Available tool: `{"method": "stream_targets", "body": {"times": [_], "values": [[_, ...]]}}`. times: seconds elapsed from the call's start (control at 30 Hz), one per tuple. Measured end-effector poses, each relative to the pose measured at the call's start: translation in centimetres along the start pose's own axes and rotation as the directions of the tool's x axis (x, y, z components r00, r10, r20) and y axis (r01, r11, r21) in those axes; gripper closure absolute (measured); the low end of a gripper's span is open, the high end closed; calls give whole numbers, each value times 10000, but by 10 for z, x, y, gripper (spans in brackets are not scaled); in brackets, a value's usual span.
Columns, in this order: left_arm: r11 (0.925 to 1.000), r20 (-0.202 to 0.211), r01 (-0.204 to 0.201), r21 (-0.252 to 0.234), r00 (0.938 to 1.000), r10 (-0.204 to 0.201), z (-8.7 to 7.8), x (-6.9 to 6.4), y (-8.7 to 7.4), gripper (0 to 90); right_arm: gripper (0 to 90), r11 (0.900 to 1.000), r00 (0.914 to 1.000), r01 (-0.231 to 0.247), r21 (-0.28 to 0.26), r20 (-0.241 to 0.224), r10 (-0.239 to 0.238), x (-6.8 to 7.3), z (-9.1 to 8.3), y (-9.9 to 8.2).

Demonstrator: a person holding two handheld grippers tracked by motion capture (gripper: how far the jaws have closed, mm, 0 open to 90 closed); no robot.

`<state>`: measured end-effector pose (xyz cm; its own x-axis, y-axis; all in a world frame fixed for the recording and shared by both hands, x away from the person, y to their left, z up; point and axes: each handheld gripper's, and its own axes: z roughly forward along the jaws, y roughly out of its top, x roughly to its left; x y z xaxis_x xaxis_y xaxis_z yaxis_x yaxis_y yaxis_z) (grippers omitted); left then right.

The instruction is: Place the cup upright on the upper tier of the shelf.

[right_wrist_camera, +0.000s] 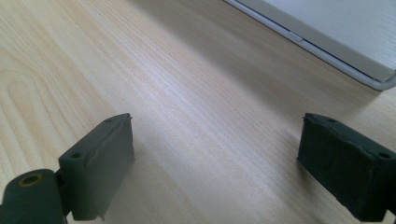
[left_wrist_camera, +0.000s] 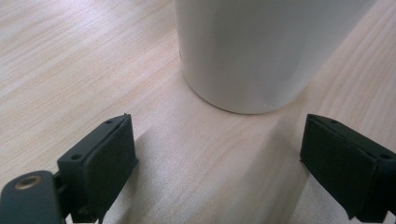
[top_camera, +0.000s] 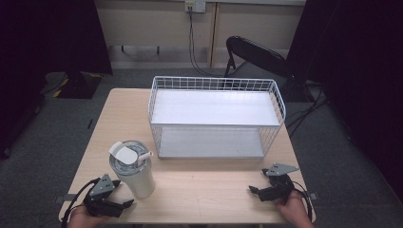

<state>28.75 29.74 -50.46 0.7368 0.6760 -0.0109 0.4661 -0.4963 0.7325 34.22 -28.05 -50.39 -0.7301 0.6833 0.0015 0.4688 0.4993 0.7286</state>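
A white tumbler (top_camera: pixel 134 170) with a flip lid stands upright on the wooden table (top_camera: pixel 204 187), near its front left. My left gripper (top_camera: pixel 124 194) lies open at the front left corner, its jaws pointing at the tumbler's base (left_wrist_camera: pixel 243 56), which stands just beyond them without touching. My right gripper (top_camera: pixel 257 181) rests open near the front right corner, nothing between its jaws, over bare wood (right_wrist_camera: pixel 196 107). A white wire basket (top_camera: pixel 216 116) with a flat white floor sits at the middle back of the table.
The basket's bottom edge (right_wrist_camera: pixel 327 42) shows beyond my right gripper. A black folding chair (top_camera: pixel 256 54) stands behind the table, and cables run down the far wall. Bare wood lies between the two grippers.
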Motion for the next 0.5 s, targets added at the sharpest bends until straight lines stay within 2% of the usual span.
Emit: {"method": "stream_targets", "body": {"times": [0.2, 0.27, 0.3, 0.4, 0.43, 0.5], "values": [[9999, -79, -4, 101, 10000, 5, -1, 1, 0, 99, 98, 10000, 10000, 0, 0, 0, 0, 0, 0, 0], [9998, -137, 136, 174, 9998, -133, -3, 1, 2, 148, 98, 10000, 10000, 0, -1, -1, 0, 0, 0, 0], [9996, -25, 239, 146, 9997, -238, -3, 2, 2, 175, 98, 10000, 10000, -1, 1, 0, 1, 0, 0, 0], [9996, 357, 263, 39, 9990, -264, -4, 1, 4, 170, 98, 10000, 10000, 0, 0, 0, 0, 0, 0, 0], [9993, 246, 372, -30, 9990, -371, -6, 0, 5, 179, 98, 10000, 10000, -1, 0, -1, 1, 0, 0, 0], [9975, 419, 585, -405, 9975, -568, -10, 0, 7, 167, 98, 10000, 10000, -4, 0, -2, 4, 0, 0, 0]]}}
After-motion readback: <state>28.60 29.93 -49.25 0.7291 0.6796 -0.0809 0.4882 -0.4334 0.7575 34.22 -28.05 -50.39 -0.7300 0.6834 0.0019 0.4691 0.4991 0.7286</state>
